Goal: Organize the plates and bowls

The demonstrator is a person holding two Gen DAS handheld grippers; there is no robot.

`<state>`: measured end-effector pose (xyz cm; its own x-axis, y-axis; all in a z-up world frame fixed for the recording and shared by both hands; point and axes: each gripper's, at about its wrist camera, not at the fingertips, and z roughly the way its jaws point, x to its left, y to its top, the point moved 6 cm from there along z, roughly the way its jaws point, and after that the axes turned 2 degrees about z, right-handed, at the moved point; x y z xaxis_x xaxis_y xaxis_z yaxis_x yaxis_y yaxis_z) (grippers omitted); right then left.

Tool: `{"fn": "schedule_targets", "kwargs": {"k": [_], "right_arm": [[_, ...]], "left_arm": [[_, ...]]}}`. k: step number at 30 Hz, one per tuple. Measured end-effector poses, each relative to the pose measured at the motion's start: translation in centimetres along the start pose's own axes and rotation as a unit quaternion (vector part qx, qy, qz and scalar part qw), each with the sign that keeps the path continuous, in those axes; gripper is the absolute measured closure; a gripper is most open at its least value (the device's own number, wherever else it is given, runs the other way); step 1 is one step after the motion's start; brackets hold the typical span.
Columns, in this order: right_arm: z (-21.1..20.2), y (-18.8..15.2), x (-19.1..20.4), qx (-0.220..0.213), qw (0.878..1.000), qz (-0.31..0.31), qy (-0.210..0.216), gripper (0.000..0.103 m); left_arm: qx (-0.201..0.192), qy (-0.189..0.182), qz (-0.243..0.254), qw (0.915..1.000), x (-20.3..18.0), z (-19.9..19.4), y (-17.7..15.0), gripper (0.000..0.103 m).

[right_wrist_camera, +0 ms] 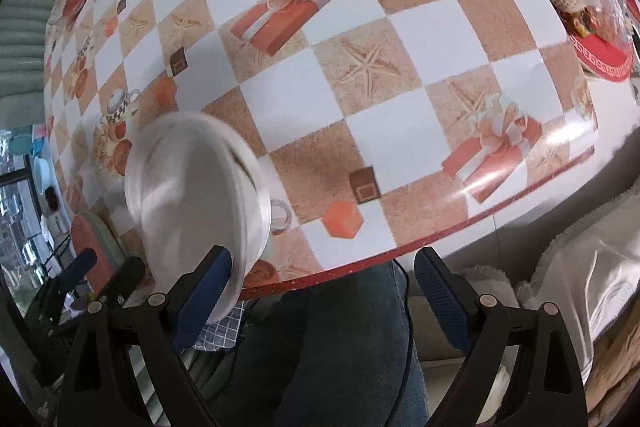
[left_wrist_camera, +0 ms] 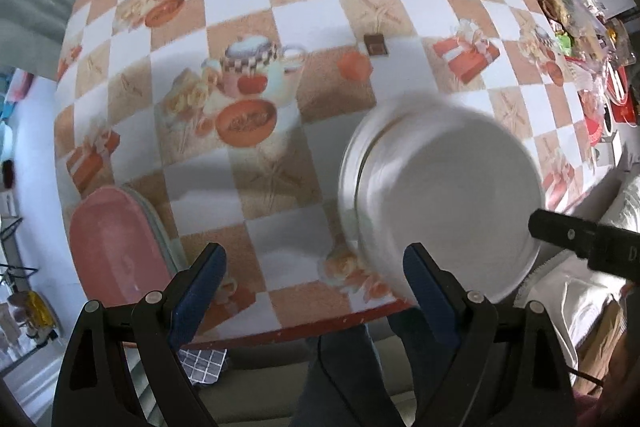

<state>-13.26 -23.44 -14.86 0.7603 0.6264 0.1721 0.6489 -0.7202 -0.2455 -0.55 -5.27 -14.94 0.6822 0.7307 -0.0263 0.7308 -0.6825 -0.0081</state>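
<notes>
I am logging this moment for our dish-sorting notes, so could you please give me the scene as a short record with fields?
surface: round table under a checkered printed cloth
white dishes: white bowl sitting on a white plate, near the table's front edge
coloured dishes: pink plate on top of a pale green plate, at the table's edge
left gripper: open, empty, between the two stacks
right gripper: open, empty, beside the white bowl
clutter: packets and wrappers on the far side

A table (left_wrist_camera: 280,7) under a checkered cloth (right_wrist_camera: 360,115) fills the room; a window (right_wrist_camera: 16,219) glows beside it.
</notes>
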Motion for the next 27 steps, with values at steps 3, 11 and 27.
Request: {"fn": "schedule_targets", "kwargs": {"k": [3, 11, 27], "right_arm": [[-0.2, 0.8, 0.5, 0.007, 1.000, -0.025, 0.009, 0.009], [3.4, 1.1, 2.8, 0.063, 0.995, -0.074, 0.031, 0.009], [1.3, 2.5, 3.9, -0.001, 0.987, -0.155, 0.037, 0.009]], "left_arm": [[-0.002, 0.005, 0.002, 1.0000, -1.0, -0.2, 0.6, 0.011], [0.030, 0.035, -0.025, 0.9986, 0.0, 0.6, 0.3, 0.011], [0.040, 0.061, -0.018, 0.9972, 0.4, 1.2, 0.7, 0.011]]}}
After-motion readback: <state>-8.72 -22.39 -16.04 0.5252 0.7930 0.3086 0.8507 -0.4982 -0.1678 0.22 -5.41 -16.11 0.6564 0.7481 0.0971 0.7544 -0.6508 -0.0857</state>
